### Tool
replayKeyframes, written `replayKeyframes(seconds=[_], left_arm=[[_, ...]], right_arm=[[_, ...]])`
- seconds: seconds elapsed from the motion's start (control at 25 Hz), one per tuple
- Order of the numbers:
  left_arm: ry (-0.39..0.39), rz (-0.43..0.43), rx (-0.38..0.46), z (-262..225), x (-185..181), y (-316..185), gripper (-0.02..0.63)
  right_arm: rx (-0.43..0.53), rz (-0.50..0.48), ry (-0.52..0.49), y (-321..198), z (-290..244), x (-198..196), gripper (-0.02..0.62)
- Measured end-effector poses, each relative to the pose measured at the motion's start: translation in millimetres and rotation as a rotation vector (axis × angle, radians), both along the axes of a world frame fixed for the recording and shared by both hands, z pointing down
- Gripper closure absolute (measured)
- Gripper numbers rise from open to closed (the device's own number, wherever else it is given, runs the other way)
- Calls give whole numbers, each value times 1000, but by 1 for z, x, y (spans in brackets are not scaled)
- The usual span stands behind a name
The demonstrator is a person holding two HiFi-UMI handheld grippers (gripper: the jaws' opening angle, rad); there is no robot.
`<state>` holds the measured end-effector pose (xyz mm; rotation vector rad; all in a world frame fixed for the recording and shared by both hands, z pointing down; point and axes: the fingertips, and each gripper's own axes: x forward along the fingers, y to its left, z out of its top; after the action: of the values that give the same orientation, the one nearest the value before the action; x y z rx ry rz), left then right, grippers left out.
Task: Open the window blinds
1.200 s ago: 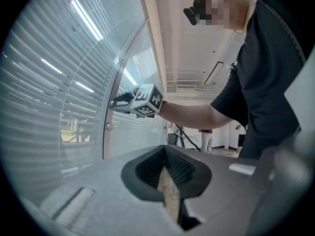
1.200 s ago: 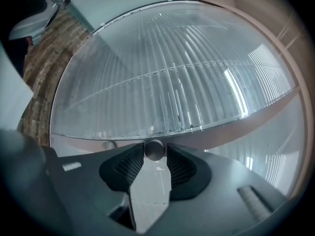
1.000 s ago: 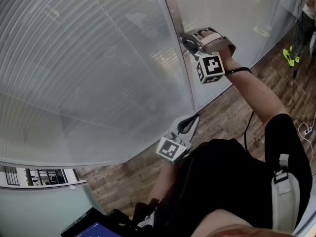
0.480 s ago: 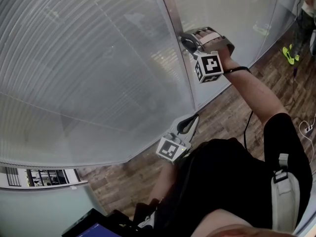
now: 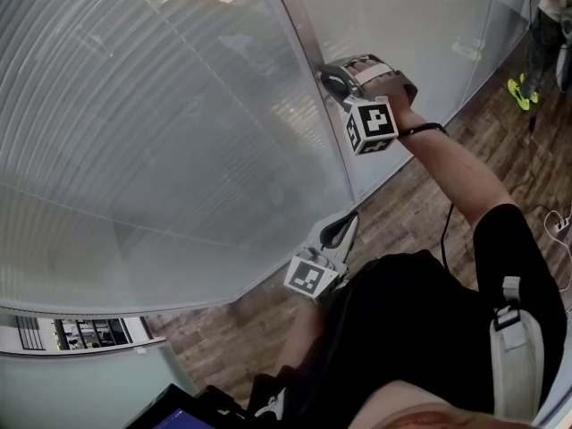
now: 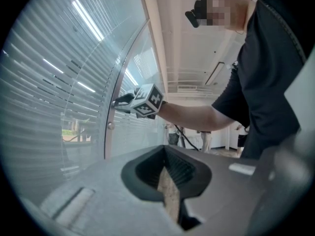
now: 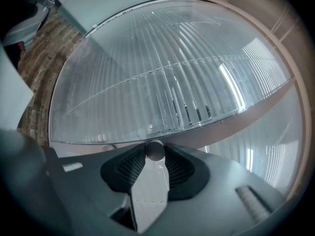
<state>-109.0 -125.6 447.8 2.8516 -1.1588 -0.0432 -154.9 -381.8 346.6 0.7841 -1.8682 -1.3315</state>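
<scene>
Now the right hand-held gripper (image 5: 329,77), clamped on the small round knob (image 7: 155,150) at the window frame (image 5: 343,150), has rolled slightly, yet the blinds (image 5: 161,123) behind the glass beside it look closed, so more turning seems needed; the left hand-held gripper (image 5: 350,218) waits below, jaws together, empty.

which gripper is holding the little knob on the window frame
The right gripper, raised to the window frame, with its jaws closed on the round knob. The left gripper is held lower, shut and empty.
</scene>
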Motion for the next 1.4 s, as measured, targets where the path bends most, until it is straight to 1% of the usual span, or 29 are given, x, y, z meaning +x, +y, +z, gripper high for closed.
replayKeyframes(seconds=[0.12, 0.28, 0.48, 0.64, 0.76, 0.96, 1.08, 1.16, 1.28, 1.4], left_arm=[[7, -2, 1, -1, -3, 1, 601], [11, 6, 1, 2, -1, 1, 601], [16, 15, -4, -1, 4, 0, 601], [19, 17, -6, 2, 4, 1, 601], [21, 15, -6, 3, -1, -2, 601], [28, 18, -8, 3, 3, 0, 601], [32, 16, -12, 4, 1, -2, 601], [34, 15, -16, 4, -2, -3, 601], [37, 11, -13, 2, -7, -5, 601], [35, 12, -11, 2, -3, -5, 601]], right_arm=[[-31, 12, -41, 2, -2, -3, 468], [-79, 32, -135, 4, -3, -2, 468], [-121, 48, -183, 1, -5, 3, 468], [-163, 62, -259, 3, -9, 2, 468], [-182, 67, -287, 1, -10, 0, 468], [-266, 74, -374, 0, -8, 5, 468], [-301, 84, -429, -1, -10, 5, 468], [-357, 88, -499, -2, -11, 3, 468], [-479, 94, -651, -5, -13, 0, 468], [-589, 97, -796, -7, -11, 8, 468]])
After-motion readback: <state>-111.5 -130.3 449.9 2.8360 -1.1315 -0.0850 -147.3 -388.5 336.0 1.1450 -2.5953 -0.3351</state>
